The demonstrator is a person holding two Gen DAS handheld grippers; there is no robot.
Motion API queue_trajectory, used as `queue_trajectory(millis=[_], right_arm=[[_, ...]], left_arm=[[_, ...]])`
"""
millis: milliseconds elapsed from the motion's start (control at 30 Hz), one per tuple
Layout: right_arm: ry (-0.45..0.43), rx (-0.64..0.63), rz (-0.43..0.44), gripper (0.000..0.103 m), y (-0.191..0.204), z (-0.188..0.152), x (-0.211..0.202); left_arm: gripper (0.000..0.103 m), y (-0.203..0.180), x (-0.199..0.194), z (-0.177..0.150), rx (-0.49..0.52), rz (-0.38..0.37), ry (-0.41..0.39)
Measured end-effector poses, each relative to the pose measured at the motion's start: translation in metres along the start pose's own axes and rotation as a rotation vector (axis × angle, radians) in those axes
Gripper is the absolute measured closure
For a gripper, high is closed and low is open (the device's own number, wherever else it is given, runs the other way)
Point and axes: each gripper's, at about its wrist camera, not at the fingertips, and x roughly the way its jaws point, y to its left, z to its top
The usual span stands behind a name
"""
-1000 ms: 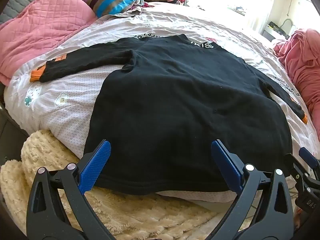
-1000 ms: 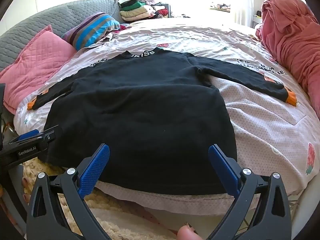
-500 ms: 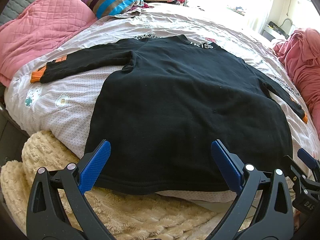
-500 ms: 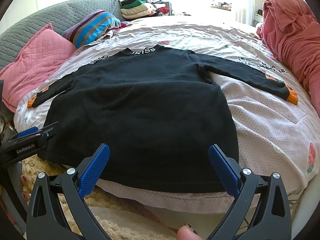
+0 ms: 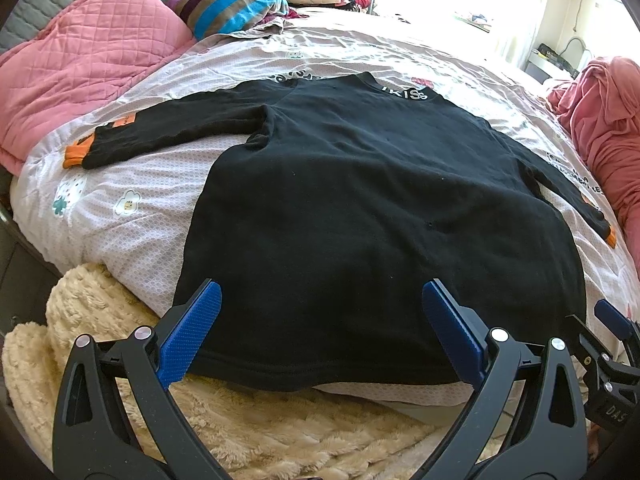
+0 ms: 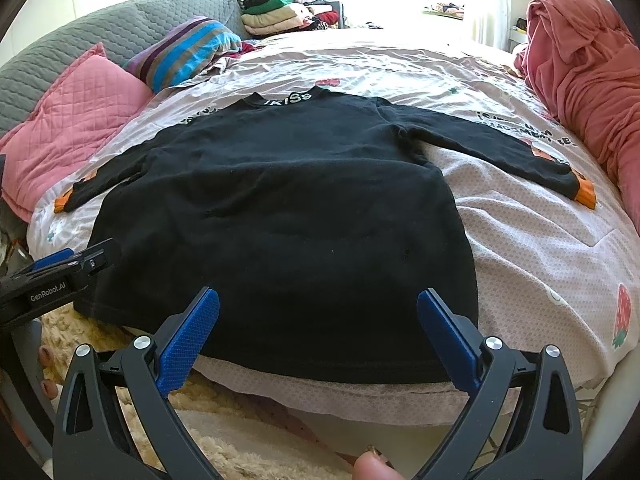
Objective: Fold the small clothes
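White letters reading "KISS" are showing on the collar band (image 6: 289,99) of the black sweater (image 6: 280,216), at 12 o'clock in the right wrist view. The sweater is lying flat, spread out on the bed (image 6: 532,248), sleeves reaching toward 9 and 3 o'clock, each ending in an orange ribbed cuff (image 6: 585,193). Its fabric is looking soft and matte, faintly fuzzy, and its hem is hanging just at the bed's near edge. The bedsheet is showing a fine dotted print with a strawberry (image 6: 623,314) and curved lettering too warped to read.

"GenRobot.AI" is reading clearly on the left gripper (image 6: 76,266), entering that view at 9 o'clock. In the left wrist view the left gripper (image 5: 320,328) is holding its blue textured fingers (image 5: 191,336) wide apart over the hem, gripping nothing. The right gripper (image 6: 318,330) is doing likewise, fingers (image 6: 188,340) spread wide and empty; "DAS" is showing on its body in the left wrist view.

A quilted pink pillow (image 5: 84,60), a striped cushion (image 5: 232,4) and a shaggy cream rug (image 5: 280,432) are lying around.
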Motion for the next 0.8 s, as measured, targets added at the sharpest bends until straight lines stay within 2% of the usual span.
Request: queue_trajectory(millis=[800], right_arm=[[-0.006, 0.001, -0.006, 0.004, 0.0000, 0.0057, 0.0009]], left_arm=[[0.009, -0.0008, 0.0031, 0.0035, 0.003, 0.000, -0.002]])
